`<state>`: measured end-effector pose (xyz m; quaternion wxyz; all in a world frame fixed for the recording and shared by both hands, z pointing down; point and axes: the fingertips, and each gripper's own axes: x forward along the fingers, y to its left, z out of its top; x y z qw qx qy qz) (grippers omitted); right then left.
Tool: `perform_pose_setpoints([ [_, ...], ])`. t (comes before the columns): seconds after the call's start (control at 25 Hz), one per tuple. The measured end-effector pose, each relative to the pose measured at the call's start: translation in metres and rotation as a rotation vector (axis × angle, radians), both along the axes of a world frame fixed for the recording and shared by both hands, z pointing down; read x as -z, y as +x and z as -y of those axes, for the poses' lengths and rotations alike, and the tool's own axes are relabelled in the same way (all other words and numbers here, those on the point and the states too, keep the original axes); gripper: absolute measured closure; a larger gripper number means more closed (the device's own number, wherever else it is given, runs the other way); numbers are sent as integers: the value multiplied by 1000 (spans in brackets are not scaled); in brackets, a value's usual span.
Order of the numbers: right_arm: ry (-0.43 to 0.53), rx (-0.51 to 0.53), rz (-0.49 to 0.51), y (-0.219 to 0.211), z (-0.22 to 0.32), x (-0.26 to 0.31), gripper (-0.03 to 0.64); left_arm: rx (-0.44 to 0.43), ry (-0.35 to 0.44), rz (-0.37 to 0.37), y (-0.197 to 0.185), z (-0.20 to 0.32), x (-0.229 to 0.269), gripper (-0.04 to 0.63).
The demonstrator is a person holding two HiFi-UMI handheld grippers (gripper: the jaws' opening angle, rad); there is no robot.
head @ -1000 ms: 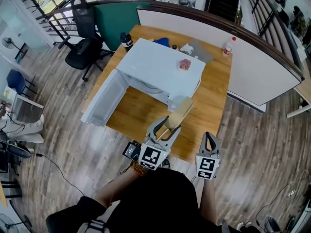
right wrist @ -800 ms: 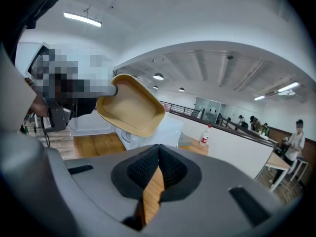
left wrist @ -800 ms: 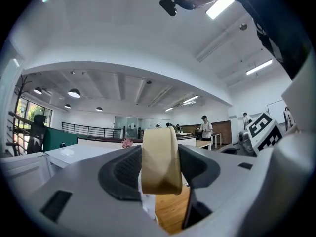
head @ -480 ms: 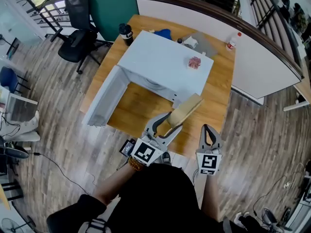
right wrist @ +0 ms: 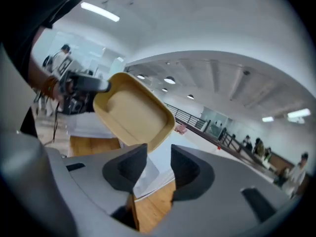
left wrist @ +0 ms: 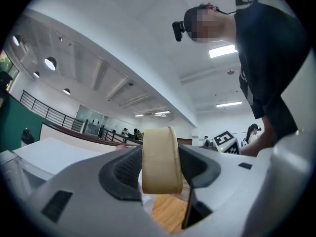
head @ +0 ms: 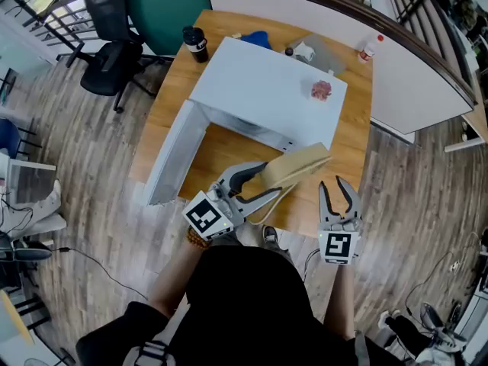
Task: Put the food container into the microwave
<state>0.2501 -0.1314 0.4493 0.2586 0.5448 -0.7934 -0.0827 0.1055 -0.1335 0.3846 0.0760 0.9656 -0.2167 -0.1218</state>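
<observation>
My left tongs (head: 278, 180) clamp one end of the tan food container (head: 303, 162), holding it tilted above the table's (head: 355, 139) near edge, before the open microwave (head: 267, 90). My right tongs (head: 336, 185) have just been opening, with nothing between them. I'd level the container first, then steer it into the cavity without clipping the frame.

I see a white microwave (head: 267, 90) on a honey-coloured, wood-grained desk (head: 352, 139). In front of the microwave the food container (head: 297, 166) is plain tan. The left tongs (head: 268, 183) and right tongs (head: 335, 189) are grey, each with a black-and-white square marker. On top of the microwave lies a pink thing (head: 321, 90). Behind the microwave are a blue cloth (head: 255, 40) and a dark green panel (head: 168, 10).
</observation>
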Motion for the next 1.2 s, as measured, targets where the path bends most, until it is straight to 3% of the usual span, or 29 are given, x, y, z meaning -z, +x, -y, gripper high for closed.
perform_pose_setpoints([
  [0.16,34,76,-182,-29,4,8,392,-78,-115,34,-22,20,-15,353],
  [0.28,66,143,-343,-62,8,4,274,-135,-246,-21,-45,33,-18,353],
  [0.36,69,168,-474,-79,13,-6,196,-188,-274,-34,-57,35,-15,353],
  [0.4,73,164,-506,-86,17,-8,195,-213,-261,-23,-61,34,-13,353],
  [0.56,81,114,-379,-108,32,5,195,-282,-183,74,-70,28,-16,353],
  [0.6,85,100,-364,-113,35,8,202,-297,-174,100,-73,28,-19,353],
  [0.72,101,103,-383,-134,39,12,305,-330,-155,186,-82,29,-31,353],
  [0.8,106,125,-389,-149,40,11,352,-346,-160,206,-86,30,-37,353],
  [1.08,112,134,-438,-165,51,-2,501,-380,-161,130,-97,36,-31,353],
  [1.16,121,145,-446,-169,53,1,584,-379,-162,131,-101,37,-33,351],
  [1.2,120,149,-441,-170,54,1,595,-380,-163,135,-103,37,-34,351],
])
